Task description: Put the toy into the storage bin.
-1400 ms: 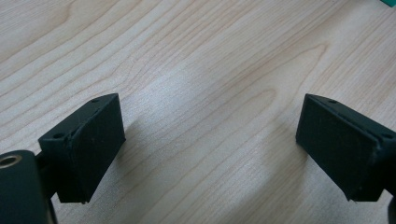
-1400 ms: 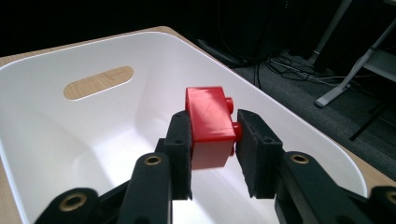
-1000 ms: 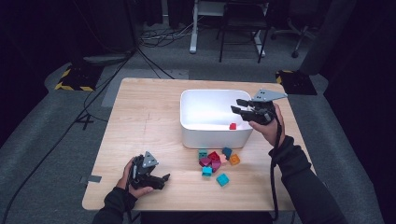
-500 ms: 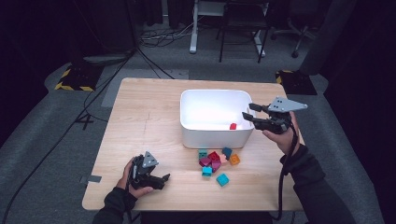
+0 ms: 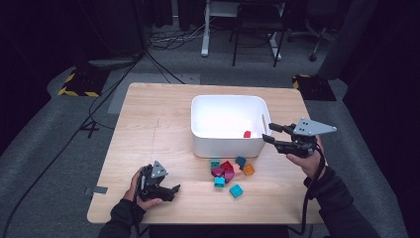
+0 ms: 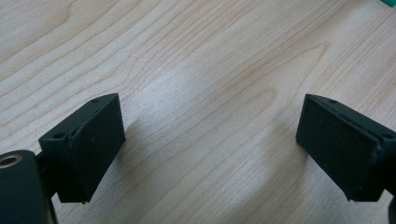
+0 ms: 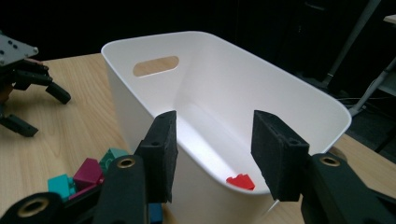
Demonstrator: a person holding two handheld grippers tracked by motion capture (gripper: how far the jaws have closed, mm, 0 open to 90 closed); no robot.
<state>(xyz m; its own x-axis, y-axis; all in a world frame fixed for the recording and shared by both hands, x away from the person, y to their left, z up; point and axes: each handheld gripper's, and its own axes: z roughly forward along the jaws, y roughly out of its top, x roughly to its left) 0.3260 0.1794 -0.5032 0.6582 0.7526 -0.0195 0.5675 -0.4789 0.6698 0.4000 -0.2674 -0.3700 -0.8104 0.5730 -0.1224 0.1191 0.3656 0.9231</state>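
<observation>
White bin (image 5: 229, 141) (loose blocks (image 5: 229, 171) beside)

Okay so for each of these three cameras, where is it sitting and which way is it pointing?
High view: above the person's side of the table, facing forward and down; both forearms, left claw and right claw show.
Left gripper view: on the left claw, looking down at bare wood between wide-open jaws.
Right gripper view: on the right claw, facing along the white bin; its jaws have just been opening, with nothing between them.
Shared: high and right gripper views both show the red block inside the bin.
</observation>
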